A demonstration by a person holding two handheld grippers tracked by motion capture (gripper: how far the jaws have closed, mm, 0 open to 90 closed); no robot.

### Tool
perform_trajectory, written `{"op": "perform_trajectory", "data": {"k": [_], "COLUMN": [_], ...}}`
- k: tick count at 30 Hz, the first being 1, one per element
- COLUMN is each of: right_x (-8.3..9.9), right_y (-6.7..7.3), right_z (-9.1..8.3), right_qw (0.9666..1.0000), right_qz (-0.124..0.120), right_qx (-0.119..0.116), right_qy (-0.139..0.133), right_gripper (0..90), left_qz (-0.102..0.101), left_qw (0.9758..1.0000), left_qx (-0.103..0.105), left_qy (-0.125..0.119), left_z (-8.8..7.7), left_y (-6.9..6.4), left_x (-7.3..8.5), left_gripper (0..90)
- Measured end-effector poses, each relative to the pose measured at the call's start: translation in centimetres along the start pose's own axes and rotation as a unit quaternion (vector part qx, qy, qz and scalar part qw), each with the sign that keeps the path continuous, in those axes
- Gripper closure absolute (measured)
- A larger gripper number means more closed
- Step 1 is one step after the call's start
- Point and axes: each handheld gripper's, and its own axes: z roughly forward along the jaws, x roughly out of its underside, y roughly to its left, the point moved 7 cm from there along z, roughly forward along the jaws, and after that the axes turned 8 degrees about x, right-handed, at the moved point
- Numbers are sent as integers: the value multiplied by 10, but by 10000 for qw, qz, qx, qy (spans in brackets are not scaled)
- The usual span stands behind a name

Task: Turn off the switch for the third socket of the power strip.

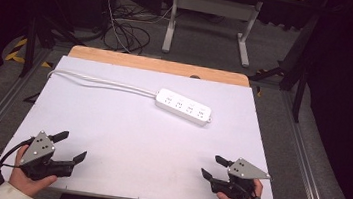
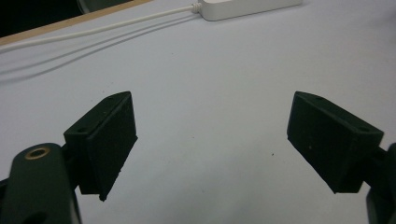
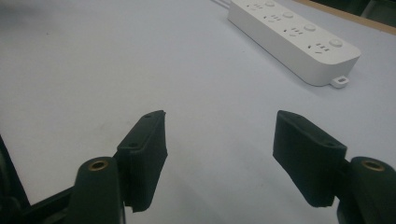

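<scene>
With both the left claw (image 1: 69, 147) and right claw (image 1: 216, 167) spread apart and empty at the worktop's (image 1: 124, 139) near edge, the white power strip (image 1: 183, 107) lies well beyond, best approached squarely across its narrow body.

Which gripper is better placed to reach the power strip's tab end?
Probably the right gripper: the power strip lies right of centre, its tab end toward that side. The left gripper sits farther off. Both are open.
</scene>
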Motion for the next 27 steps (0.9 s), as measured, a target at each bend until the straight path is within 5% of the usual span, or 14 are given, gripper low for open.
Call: {"op": "perform_trajectory", "data": {"k": [10,27], "right_x": [-3,-45], "right_y": [1,-8], "right_z": [2,5], "right_qw": [9998,9999], "right_qz": [-94,-69], "right_qx": [-29,-2], "right_qy": [148,154], "right_gripper": [392,422], "left_qz": [73,80], "left_qw": [9999,9999], "left_qx": [-66,-84], "left_qy": [37,46], "left_z": [0,-1], "left_y": [0,0], "left_x": [0,1], "left_gripper": [163,164]}}
